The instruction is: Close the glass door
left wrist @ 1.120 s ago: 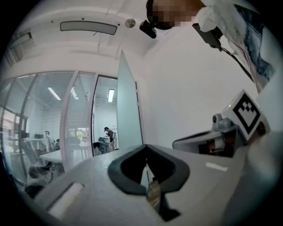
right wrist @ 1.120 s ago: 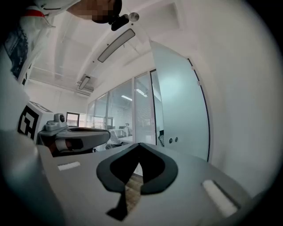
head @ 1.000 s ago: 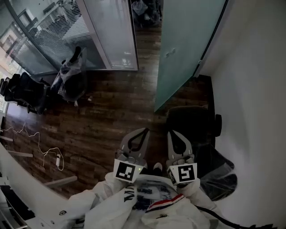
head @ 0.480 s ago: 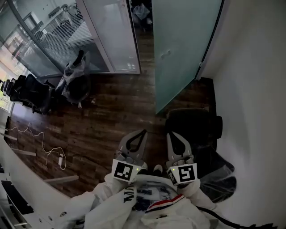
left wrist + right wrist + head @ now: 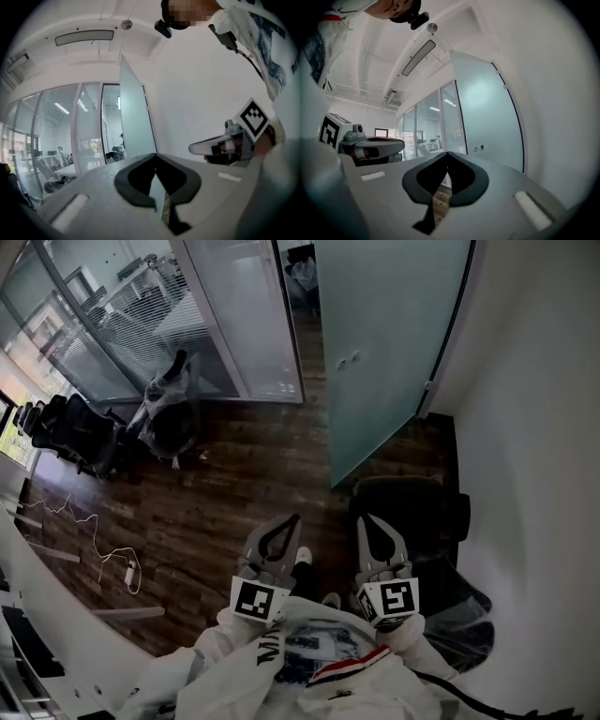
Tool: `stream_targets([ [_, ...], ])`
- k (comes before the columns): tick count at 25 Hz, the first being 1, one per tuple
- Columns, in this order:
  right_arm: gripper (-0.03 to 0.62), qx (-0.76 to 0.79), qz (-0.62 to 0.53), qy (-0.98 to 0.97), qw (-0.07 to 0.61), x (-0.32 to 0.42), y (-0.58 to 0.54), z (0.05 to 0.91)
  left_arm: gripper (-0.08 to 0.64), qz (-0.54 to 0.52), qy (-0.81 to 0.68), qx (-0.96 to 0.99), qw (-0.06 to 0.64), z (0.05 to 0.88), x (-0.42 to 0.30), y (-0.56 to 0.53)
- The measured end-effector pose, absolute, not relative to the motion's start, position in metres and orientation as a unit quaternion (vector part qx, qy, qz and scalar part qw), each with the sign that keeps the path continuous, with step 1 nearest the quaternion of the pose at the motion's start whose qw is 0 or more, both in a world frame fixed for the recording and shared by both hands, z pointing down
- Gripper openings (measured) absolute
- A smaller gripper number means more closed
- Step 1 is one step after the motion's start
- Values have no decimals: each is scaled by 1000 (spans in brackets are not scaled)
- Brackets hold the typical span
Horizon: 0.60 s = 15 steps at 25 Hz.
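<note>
The frosted glass door (image 5: 384,343) stands open, angled out from the white wall, with two small round fittings (image 5: 348,360) near its free edge. In the head view both grippers are held low in front of the person and point towards the door's bottom corner. My left gripper (image 5: 292,519) is shut and holds nothing. My right gripper (image 5: 366,518) is also shut and empty. The left gripper view has the door (image 5: 133,122) edge-on ahead of its closed tips (image 5: 155,154). In the right gripper view the door (image 5: 487,117) rises beyond the closed tips (image 5: 447,153).
A black office chair (image 5: 412,507) sits beside the wall under my right gripper. A glass partition (image 5: 248,315) frames the doorway's left side. A plastic-wrapped chair (image 5: 173,409) and dark chairs (image 5: 70,427) stand at the left. A white cable (image 5: 103,554) lies on the wood floor.
The head view has drifted towards the door, which now looms larger and lower in frame. Both grippers stayed shut and shifted slightly forward, the right one more.
</note>
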State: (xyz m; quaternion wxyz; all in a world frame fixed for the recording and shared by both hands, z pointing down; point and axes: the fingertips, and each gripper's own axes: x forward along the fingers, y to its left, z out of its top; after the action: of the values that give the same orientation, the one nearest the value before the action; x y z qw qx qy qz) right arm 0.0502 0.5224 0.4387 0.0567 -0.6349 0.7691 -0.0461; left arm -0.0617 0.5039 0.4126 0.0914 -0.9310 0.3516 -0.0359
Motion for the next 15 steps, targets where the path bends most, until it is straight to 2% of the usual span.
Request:
stream_targets([
  [15, 6, -616, -51, 786, 27, 41, 454, 452, -5, -26, 371, -925, 79, 426, -70, 429],
])
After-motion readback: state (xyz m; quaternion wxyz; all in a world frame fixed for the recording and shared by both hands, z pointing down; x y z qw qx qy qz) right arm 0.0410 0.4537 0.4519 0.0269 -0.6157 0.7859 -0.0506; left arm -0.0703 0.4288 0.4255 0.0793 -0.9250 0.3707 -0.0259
